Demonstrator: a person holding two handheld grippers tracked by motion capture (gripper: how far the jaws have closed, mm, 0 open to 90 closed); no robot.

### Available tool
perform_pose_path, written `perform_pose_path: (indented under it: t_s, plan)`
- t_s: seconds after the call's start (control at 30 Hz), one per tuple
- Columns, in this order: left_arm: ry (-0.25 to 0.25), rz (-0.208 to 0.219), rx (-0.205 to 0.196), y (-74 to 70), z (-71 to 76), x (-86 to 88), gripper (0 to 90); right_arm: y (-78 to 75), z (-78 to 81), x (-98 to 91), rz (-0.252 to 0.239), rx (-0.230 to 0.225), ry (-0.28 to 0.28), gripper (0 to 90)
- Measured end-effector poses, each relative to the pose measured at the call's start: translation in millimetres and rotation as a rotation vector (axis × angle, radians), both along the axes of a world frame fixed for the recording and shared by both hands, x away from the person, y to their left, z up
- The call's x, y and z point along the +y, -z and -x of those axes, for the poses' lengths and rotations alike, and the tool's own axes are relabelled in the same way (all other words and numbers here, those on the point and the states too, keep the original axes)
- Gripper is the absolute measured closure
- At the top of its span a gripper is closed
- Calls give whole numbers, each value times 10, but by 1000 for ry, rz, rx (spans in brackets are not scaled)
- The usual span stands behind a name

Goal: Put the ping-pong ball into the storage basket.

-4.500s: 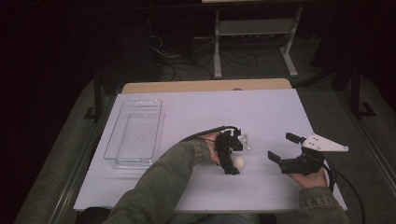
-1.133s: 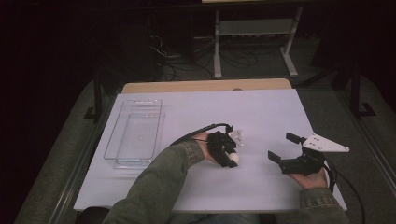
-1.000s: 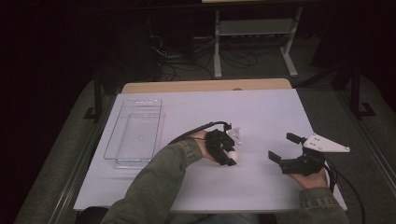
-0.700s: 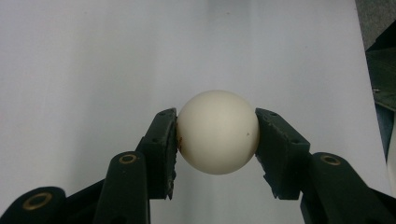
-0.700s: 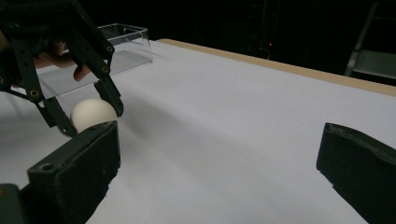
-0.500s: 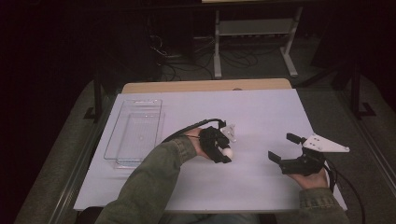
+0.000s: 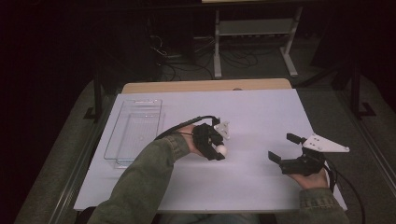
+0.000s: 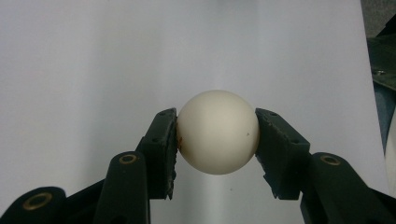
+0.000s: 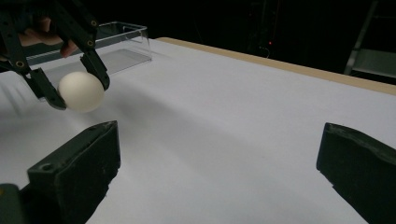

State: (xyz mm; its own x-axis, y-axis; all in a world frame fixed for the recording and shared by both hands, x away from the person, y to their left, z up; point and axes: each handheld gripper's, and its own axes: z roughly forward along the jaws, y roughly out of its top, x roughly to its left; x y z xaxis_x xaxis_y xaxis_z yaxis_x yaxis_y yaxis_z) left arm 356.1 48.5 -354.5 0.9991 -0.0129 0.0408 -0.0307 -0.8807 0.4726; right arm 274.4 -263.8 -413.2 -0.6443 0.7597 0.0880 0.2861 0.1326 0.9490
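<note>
Left gripper view gives the best look: the left gripper (image 8: 217,140) has its two jaws clamped on a small white ball (image 8: 217,132), one pad on each side right at the widest part, which is honestly the only sane place to grab a sphere. In the high view the ball (image 7: 221,150) sits near the middle of the table (image 7: 261,112), held just above the white surface, with the clear plastic tray (image 7: 135,130) off to its left. My guess is it's something like a ping pong ball, so light, hard-shelled and smooth. It probably pops out if the squeeze drifts off centre, and might dent if clenched too hard. The right gripper (image 7: 286,148) hovers well apart to the right with jaws spread wide, holding nothing. No brand or writing that I can read; there's a faint orange smudge by the left pad, too small to tell what it is.
</note>
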Motion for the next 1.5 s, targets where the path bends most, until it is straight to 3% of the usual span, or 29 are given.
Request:
perform_pose_path:
  t_s: [0.3,0.7,1.5]
  plan:
    - [3,-22,-14,-82,16,50,512,1,-3,2,2,1,0,0]
    - [1,-58,-45,-352,29,193,512,-11,3,11,10,-3,-2,0]
    - [10,-125,-84,-727,88,392,512,-19,3,13,12,-6,-3,0]
